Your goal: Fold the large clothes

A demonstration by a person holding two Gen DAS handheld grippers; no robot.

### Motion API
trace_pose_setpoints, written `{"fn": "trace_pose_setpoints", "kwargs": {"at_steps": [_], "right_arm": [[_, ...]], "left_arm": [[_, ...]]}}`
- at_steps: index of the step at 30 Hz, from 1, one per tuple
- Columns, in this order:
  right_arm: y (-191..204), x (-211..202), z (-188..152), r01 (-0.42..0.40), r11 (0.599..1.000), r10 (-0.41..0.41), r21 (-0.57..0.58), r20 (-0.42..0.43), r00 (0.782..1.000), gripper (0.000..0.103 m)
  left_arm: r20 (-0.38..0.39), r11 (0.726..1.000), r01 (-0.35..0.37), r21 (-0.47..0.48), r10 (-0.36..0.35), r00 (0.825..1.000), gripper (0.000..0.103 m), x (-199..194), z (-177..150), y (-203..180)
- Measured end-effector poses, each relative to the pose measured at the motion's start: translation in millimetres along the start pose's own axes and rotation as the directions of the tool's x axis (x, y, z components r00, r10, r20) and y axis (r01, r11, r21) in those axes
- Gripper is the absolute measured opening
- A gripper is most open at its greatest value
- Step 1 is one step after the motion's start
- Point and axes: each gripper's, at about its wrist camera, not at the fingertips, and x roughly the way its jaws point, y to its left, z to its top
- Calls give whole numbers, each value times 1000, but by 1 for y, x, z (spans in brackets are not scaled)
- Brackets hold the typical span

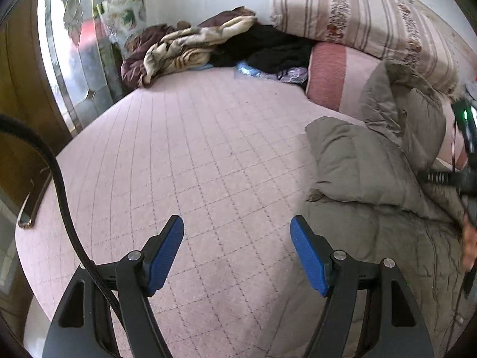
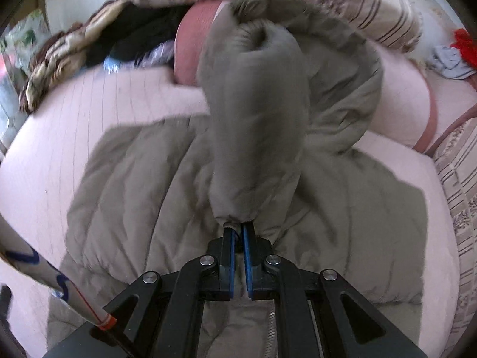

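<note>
Pink quilted bed (image 1: 208,149) fills both views; right gripper (image 2: 237,229), lower centre, pinches the grey-green coat's (image 2: 149,194) sleeve cuff (image 2: 235,219); left gripper (image 1: 237,250) gapes, holding nothing.

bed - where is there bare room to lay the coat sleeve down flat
The pink quilted bed is bare on the side between the grey coat and the window, under the open left hand-held gripper. The far edge is crowded: a heap of blankets, dark clothes and a striped pillow.
</note>
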Motion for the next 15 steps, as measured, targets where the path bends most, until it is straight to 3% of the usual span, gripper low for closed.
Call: {"fn": "trace_pose_setpoints", "kwargs": {"at_steps": [7,15], "right_arm": [[3,6,-22,-21,999,20,-29,-30,999,13],[-1,-21,-30,-86,996,86,-13,-24,996,16]], "left_arm": [[-21,1000,-6,-7,6,1000,73,5,-1,3],[-49,1000,-10,-14,9,999,73,11,-2,4]]}}
